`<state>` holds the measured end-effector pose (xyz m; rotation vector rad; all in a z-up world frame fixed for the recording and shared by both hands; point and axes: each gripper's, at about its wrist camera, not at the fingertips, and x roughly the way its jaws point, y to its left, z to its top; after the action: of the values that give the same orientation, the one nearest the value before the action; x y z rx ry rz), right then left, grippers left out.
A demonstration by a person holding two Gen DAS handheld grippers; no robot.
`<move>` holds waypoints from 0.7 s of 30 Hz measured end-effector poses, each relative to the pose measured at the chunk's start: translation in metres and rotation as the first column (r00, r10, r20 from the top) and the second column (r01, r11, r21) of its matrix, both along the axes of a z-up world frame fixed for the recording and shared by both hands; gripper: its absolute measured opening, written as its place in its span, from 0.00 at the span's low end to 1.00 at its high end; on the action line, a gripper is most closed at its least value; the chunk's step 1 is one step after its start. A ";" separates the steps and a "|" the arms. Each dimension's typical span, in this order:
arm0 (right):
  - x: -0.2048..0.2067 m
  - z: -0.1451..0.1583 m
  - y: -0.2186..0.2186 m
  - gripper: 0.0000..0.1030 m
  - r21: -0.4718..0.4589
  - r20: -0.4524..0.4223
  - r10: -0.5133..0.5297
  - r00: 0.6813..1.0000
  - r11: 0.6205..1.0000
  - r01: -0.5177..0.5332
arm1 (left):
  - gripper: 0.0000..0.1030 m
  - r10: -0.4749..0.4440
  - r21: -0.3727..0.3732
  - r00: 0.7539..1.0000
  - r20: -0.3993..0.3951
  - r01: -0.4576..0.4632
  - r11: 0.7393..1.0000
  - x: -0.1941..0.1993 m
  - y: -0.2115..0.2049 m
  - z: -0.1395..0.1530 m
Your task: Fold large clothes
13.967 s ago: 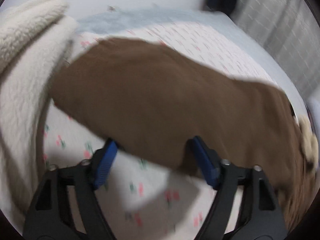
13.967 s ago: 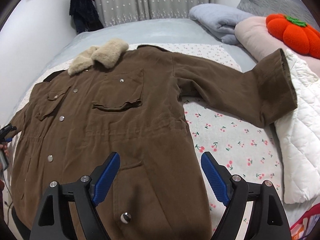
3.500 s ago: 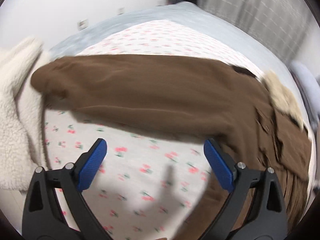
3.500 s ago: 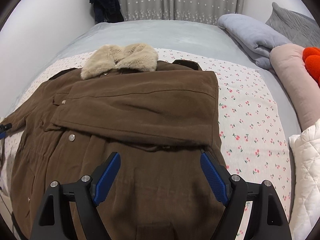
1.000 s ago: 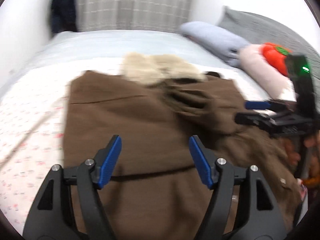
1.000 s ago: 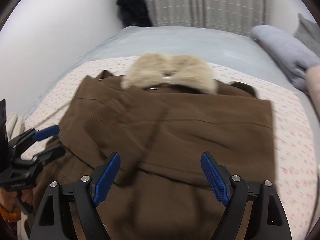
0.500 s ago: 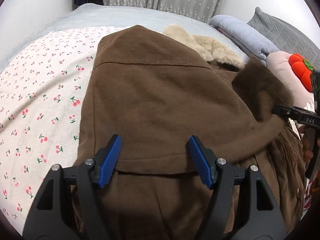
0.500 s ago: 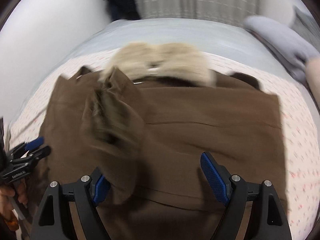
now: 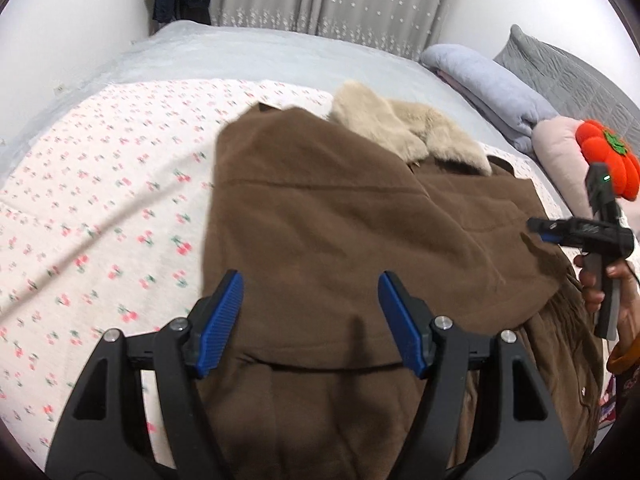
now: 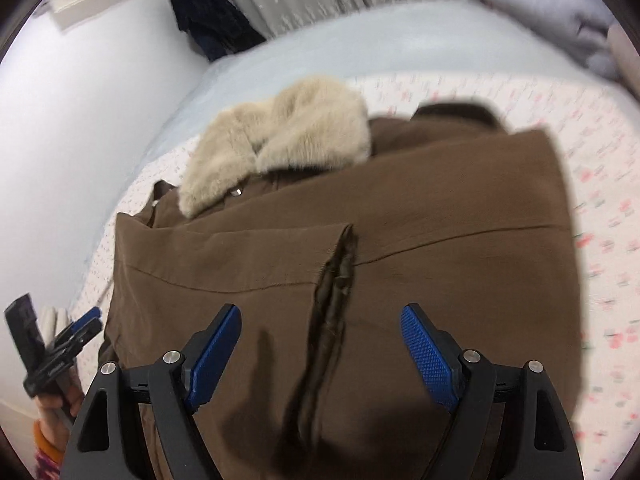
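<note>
A brown coat with a beige fur collar lies on the bed, both sleeves folded across its chest. My left gripper hovers open over the folded sleeve with nothing between its pads. It also shows as the left gripper at the coat's left edge, in a hand. In the right wrist view, the coat fills the frame below the collar. The upper sleeve's cuff edge runs as a dark ridge through the gap of my right gripper. Its jaws are closing, and the pads stand clear of the cloth.
The coat rests on a cherry-print sheet over a pale blue bedspread. Folded bedding, a pink pillow and an orange pumpkin cushion lie at the right. Dark clothes hang by the curtain.
The sleeve that was up in the air half a second ago now lies flat across the coat. My right gripper has rolled and come closer over its cuff. My left gripper has shifted slightly.
</note>
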<state>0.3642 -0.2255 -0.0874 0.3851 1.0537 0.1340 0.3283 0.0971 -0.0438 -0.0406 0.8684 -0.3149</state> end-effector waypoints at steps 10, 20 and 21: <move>-0.021 0.087 0.056 0.09 -0.244 0.278 0.166 0.946 0.965 -0.097 | 0.29 0.039 -0.008 0.998 0.052 -0.039 0.999 0.062 0.016 0.016; -0.016 0.026 0.019 0.10 -0.296 0.139 0.104 0.985 0.953 -0.059 | 0.29 0.073 0.133 0.991 -0.108 -0.059 0.989 0.123 -0.020 -0.054; -0.012 0.004 0.016 0.10 -0.287 0.090 0.093 0.992 0.956 -0.064 | 0.29 0.079 0.124 0.993 -0.093 -0.067 0.990 0.121 -0.019 -0.055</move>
<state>0.3522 -0.2098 -0.0839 0.0750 0.9700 0.0706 0.4498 0.0779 -0.0992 0.0248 0.9789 -0.1925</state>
